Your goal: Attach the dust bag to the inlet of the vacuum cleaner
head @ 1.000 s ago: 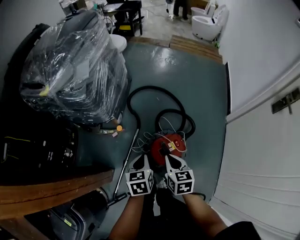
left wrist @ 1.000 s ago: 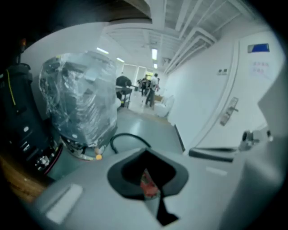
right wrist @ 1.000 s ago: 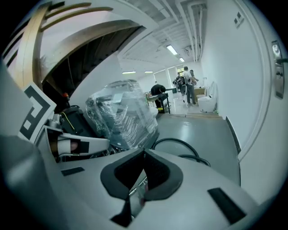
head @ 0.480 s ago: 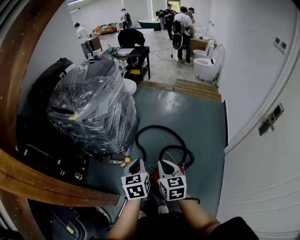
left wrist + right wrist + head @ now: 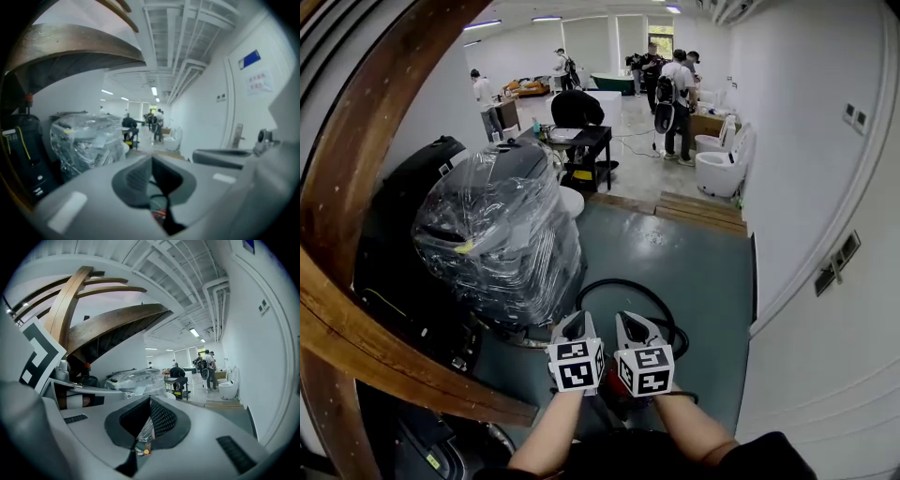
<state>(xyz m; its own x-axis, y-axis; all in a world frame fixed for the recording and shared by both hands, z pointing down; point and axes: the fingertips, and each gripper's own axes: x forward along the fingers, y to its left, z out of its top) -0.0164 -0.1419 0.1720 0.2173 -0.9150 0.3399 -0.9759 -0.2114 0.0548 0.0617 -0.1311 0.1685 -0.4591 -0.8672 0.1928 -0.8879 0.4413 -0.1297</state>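
head view: left gripper (image 5: 573,324) and right gripper (image 5: 631,324) mostly hide vacuum cleaner (image 5: 609,394).

The left tool (image 5: 573,326) and right tool (image 5: 630,324) are held out side by side, jaws together, nothing gripped

Premises: a commercial workshop or test hall, not a home. Evidence: exposed ceiling pipes (image 5: 187,28), a painted concrete floor (image 5: 675,248), loose white toilets (image 5: 717,171) standing along the wall, a plastic-wrapped machine (image 5: 502,234), a curved timber beam (image 5: 366,159) — and several people (image 5: 680,89) near a black work table (image 5: 586,142).
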